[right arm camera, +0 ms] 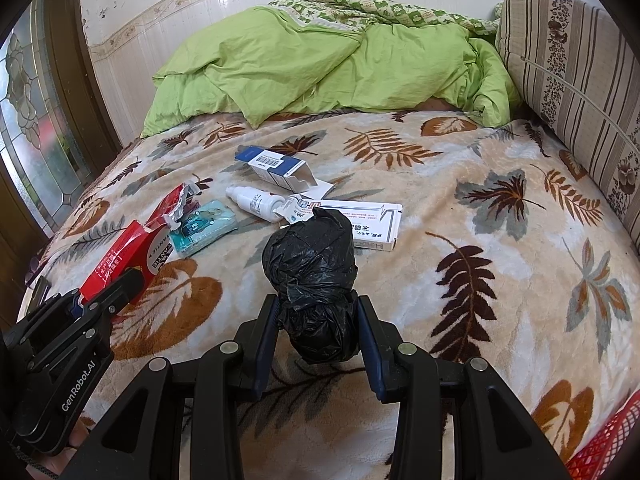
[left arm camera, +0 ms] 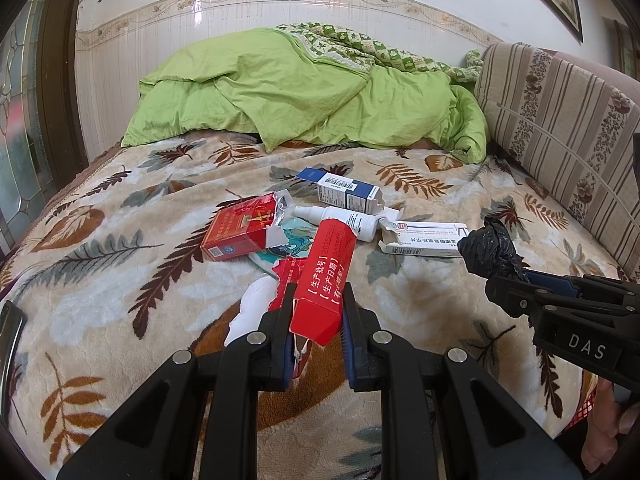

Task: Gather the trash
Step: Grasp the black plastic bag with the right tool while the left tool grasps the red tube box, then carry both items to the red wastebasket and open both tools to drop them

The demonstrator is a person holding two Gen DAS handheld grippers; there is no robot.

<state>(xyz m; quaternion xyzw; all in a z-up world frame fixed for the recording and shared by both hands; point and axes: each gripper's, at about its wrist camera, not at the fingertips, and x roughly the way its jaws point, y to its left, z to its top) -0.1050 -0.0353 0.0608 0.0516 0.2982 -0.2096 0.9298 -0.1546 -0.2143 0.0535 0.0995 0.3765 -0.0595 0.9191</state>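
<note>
Above the leaf-patterned fleece blanket (left arm camera: 120, 280) on the bed, both tools angle downward. The left hand-held gripper (left arm camera: 316, 312) clamps a long red cardboard carton (left arm camera: 326, 276). The right hand-held gripper (right arm camera: 318, 322) grips a crumpled black plastic bag (right arm camera: 312, 264). A white spray bottle (right arm camera: 256, 202) and torn red cigarette pack (left arm camera: 240, 228) lie beyond.

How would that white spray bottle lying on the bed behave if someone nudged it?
The white spray bottle lies on its side and looks round, so it would probably roll, though the plush leaf-patterned blanket should slow it. It looks like stiff plastic, unlikely to crumple. Its smooth surface may be somewhat slippery to grip. Whether it is full cannot be told.
</note>
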